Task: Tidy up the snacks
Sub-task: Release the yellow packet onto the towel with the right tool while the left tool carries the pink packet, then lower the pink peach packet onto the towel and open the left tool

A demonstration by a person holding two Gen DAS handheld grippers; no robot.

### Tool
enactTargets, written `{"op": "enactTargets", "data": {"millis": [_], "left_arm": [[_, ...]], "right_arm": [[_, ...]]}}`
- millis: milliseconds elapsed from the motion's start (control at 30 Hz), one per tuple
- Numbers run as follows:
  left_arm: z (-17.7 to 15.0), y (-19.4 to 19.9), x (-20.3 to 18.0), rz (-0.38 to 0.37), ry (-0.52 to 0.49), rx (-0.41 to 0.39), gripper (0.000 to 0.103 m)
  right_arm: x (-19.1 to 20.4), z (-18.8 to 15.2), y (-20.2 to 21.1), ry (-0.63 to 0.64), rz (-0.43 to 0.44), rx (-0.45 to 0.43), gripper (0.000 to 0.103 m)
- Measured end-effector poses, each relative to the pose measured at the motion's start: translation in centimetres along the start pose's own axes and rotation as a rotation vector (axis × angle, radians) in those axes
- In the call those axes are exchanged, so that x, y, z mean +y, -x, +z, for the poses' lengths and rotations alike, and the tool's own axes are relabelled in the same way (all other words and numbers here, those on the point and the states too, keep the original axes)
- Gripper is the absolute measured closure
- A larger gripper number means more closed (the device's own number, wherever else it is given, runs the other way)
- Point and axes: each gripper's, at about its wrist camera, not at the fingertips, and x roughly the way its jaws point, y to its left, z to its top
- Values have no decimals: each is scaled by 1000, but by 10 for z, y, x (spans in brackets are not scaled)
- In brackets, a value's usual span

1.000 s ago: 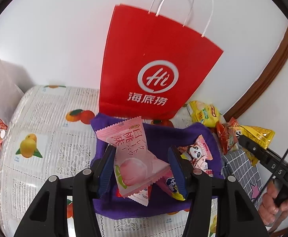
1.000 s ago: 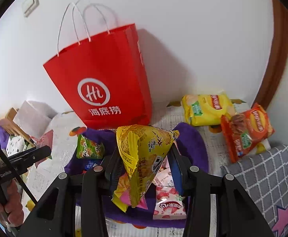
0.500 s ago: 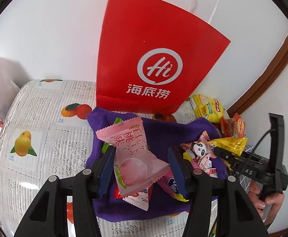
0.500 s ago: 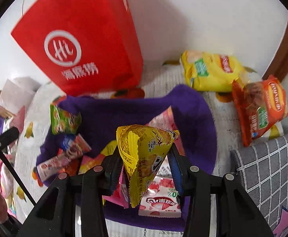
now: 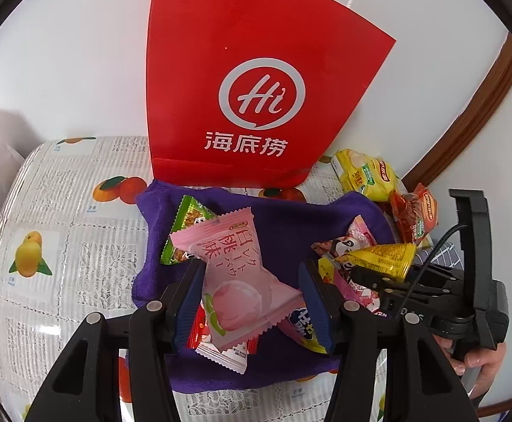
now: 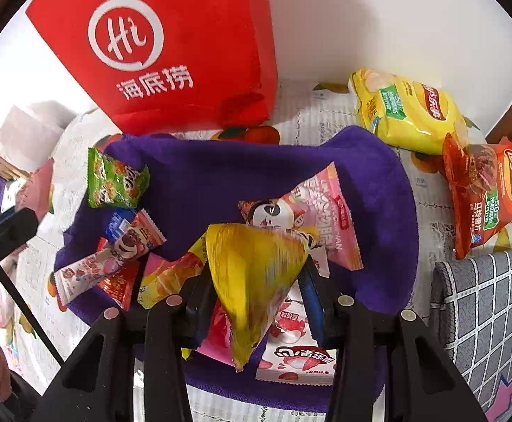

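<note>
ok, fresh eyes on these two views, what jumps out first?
The big red paper bag standing against the wall behind the purple cloth strewn with snacks. Then the left gripper clamping a pink peach packet and the right gripper clamping a yellow triangular packet above it.

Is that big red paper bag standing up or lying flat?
Standing upright. The red paper bag rests on its base on the tablecloth, against the white wall, behind the purple cloth.

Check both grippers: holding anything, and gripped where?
Left gripper clamps the pink peach snack packet across its middle. Right gripper clamps the yellow triangular snack bag across its lower half, wide end sticking up.
</note>
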Motion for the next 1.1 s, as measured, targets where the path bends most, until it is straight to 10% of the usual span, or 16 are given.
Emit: {"op": "enactTargets", "data": {"millis": [1100], "left_arm": [[-8, -36, 7, 75, 8, 120, 49]], "right_arm": [[2, 3, 64, -14, 64, -178, 43]]}}
